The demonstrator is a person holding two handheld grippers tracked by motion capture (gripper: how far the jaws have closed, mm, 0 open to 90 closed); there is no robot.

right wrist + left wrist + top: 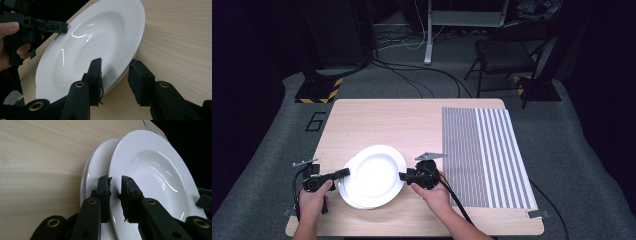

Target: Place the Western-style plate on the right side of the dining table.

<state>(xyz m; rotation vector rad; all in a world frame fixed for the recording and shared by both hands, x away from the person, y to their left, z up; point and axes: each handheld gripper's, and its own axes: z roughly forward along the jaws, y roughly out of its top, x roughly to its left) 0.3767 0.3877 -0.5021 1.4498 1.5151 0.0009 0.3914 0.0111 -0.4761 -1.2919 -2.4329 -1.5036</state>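
Note:
Two white plates lie stacked on the wooden table [387,120], toward its front. The top plate [377,172] [150,170] [95,32] sits a little up and to the right of the lower plate [346,196] [100,162]. My left gripper [346,172] [116,185] is shut on the top plate's left rim, one jaw between the two plates and the other on the upper face. My right gripper [403,175] [115,62] is shut on the opposite rim, one jaw on the upper face and the other under the edge. A hand holds each gripper.
A grey striped mat [484,155] covers the right part of the table, close to my right gripper. Behind the table stand a folding chair [507,55] and a post base with yellow-black stripes [317,92], with cables across the floor.

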